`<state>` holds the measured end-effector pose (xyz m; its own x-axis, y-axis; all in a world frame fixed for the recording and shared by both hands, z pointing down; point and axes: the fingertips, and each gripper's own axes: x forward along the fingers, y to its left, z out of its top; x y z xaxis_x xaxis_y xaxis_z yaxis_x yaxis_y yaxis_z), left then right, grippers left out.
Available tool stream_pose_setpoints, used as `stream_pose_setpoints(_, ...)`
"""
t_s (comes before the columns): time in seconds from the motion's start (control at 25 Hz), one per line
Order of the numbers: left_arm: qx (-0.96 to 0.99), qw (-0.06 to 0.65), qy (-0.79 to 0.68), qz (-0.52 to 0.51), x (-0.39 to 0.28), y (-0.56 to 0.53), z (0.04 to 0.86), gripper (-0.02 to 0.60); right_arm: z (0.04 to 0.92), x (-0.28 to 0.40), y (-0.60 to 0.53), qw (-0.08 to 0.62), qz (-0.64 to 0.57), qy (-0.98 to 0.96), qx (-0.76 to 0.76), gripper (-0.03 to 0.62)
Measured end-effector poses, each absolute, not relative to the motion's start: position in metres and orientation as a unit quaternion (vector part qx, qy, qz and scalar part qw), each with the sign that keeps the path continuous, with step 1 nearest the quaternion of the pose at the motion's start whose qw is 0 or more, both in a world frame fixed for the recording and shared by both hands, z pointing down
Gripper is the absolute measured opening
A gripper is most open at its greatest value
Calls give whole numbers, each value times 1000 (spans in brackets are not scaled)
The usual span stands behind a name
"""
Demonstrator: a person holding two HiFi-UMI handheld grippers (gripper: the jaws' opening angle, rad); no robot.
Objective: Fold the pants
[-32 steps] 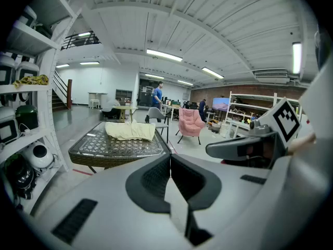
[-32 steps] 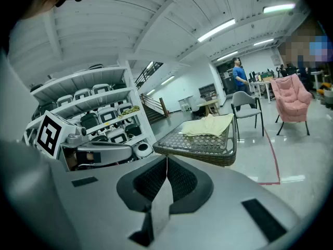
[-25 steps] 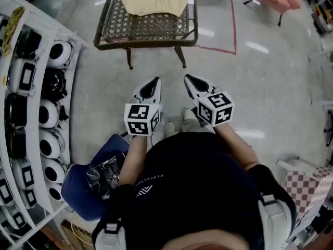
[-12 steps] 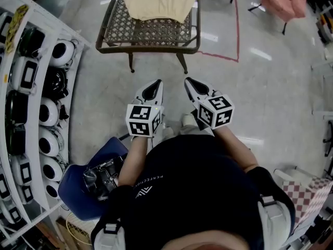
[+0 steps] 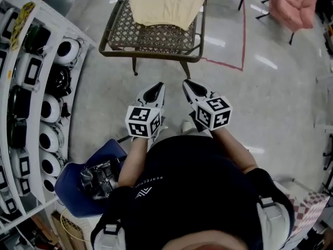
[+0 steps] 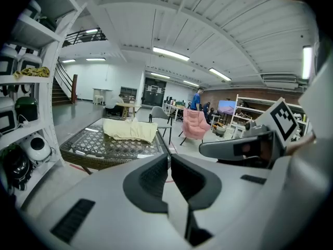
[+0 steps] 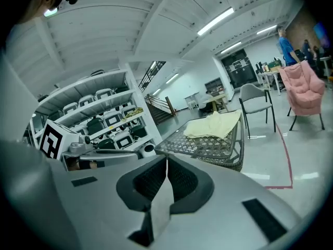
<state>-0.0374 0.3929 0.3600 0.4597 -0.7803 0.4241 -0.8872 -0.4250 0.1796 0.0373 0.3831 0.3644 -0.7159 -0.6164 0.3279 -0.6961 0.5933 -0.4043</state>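
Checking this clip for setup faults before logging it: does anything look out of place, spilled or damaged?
Nothing stands out. The cream pants lie on the lattice table's far end, not on the floor. The left claw and right claw are shut, empty, short of the table.

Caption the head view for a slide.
Left gripper and right gripper, shut and empty, face pants on a table.

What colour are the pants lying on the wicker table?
Pale cream-yellow pants, plain with no pattern; clearest in the head view.
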Motion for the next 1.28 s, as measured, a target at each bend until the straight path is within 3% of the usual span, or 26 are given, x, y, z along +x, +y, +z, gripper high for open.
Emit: stream_pose_setpoints(1.28, 850, 210, -452, 173, -151, 216, 388, 11, 389, -54, 217, 95, 280, -839, 456, 37)
